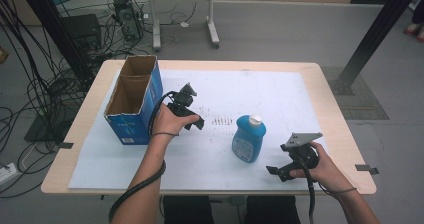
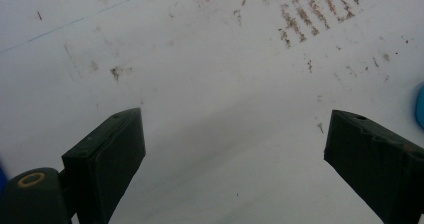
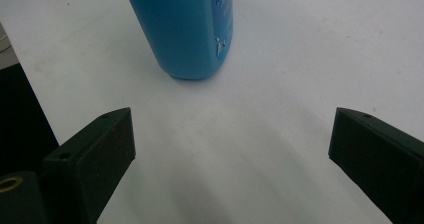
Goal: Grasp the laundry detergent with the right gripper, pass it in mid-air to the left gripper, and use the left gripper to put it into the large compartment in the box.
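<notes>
Your left gripper [image 1: 192, 115] hangs over the white sheet [image 1: 280, 91] with its jaws spread wide and nothing between them, the open cardboard box [image 1: 135, 99] just at its nine o'clock. The blue bottle [image 1: 249, 138] stands upright at the sheet's middle (its label print is too blurred to read). Your right gripper [image 1: 278, 170], at the bottle's four o'clock, is likewise released, jaws wide apart, pointing toward the bottle's base.

Open cardboard box [image 1: 134, 100], upright blue bottle [image 1: 249, 138]
</notes>
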Motion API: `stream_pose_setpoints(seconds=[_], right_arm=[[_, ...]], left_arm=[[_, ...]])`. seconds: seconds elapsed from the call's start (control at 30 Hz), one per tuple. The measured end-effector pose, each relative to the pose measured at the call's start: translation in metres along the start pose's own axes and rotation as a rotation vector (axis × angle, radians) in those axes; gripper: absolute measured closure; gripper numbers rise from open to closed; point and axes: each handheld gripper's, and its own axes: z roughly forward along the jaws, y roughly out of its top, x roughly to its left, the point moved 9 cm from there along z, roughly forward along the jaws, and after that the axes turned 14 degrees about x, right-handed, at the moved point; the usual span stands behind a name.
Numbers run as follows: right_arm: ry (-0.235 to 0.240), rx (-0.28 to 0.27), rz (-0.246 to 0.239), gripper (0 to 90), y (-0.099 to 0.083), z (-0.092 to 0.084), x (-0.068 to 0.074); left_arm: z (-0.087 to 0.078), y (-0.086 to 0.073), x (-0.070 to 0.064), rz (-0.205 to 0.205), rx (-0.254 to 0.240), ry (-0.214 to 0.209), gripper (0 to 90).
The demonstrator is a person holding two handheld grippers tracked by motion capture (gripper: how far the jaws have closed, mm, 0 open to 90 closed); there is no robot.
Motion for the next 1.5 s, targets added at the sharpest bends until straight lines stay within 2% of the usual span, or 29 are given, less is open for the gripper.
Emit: stream_pose_setpoints(seconds=[0.43, 0.77, 1.17, 1.5], right_arm=[[0.004, -0.057, -0.002, 4.3, 0.003, 0.002, 0.004], [0.018, -0.130, 0.010, 4.3, 0.008, 0.005, 0.007], [0.029, -0.192, 0.015, 4.3, 0.011, 0.009, 0.010], [0.016, -0.231, 0.024, 4.3, 0.010, 0.016, 0.009]], left_arm=[[-0.001, -0.001, 0.001, -0.008, -0.002, -0.006, 9.7], [-0.004, -0.001, 0.003, -0.014, -0.010, -0.008, 9.7], [-0.004, -0.001, 0.001, -0.012, -0.008, -0.011, 9.7], [-0.004, -0.002, 0.002, -0.014, -0.008, -0.015, 9.7]])
